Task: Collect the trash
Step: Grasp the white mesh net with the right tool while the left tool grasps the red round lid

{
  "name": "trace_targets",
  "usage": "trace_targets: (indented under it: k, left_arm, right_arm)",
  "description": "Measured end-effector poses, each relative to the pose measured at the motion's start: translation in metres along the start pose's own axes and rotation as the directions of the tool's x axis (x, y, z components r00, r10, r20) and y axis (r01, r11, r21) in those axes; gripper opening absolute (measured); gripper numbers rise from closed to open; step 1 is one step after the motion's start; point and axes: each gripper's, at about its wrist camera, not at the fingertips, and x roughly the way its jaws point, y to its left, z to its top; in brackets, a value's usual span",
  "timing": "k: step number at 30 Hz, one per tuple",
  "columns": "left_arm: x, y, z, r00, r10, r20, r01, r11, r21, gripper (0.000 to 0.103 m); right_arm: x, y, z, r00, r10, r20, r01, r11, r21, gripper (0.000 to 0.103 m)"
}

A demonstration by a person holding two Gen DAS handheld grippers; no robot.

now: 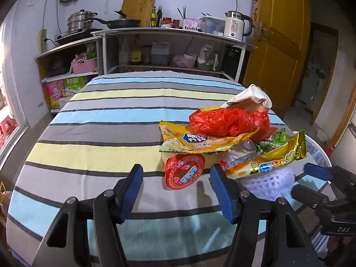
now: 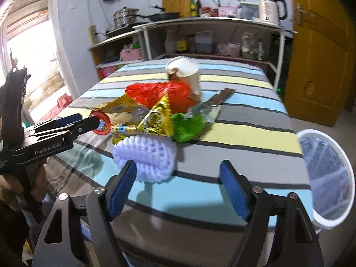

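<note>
A heap of trash sits mid-frame in both views on the striped cloth-covered table [image 1: 89,115], gathered close together, presumably for easy pickup. It holds a crumpled red plastic bag [image 1: 229,120], a yellow snack wrapper [image 1: 200,140], a red round foil lid [image 1: 184,172], a gold foil wrapper [image 1: 273,158], a white foam fruit net [image 2: 144,158], a green wrapper [image 2: 188,126] and a white paper cup [image 2: 187,73]. A white mesh waste bin [image 2: 327,173] stands at the table's edge, lower right of the right wrist view, placed within reach of the heap. The left gripper [image 1: 175,191] stands open and empty, jaws just short of the lid. The right gripper [image 2: 178,189] is likewise open, holding nothing; its left pad [image 2: 124,184] is beside the foam net, likely the first item to be taken.
</note>
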Motion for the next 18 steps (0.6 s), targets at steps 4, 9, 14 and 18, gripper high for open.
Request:
trace_targets:
  k: [4,9,14,18]
  left_arm:
    - [0.006,-0.003,0.004,1.0,-0.015,-0.011,0.016,1.0,0.02,0.064]
    - [0.015,-0.006,0.009,0.999,-0.025,-0.033,0.026,0.999,0.029,0.054]
    - [0.02,-0.004,0.009,0.998,-0.036,-0.047,0.037,0.999,0.01,0.043]
    - [0.019,-0.003,0.01,0.999,-0.033,-0.042,0.033,0.999,-0.003,0.042]
  right_arm:
    - [0.013,0.003,0.006,1.0,0.021,-0.023,-0.021,1.0,-0.013,0.065]
    - [0.023,0.006,0.006,0.997,0.055,-0.05,-0.056,0.998,-0.01,0.035]
    - [0.023,0.006,0.006,0.997,0.061,-0.045,-0.062,0.998,-0.014,0.022]
    - [0.02,0.002,0.006,0.997,0.063,-0.039,-0.063,0.998,0.002,0.012]
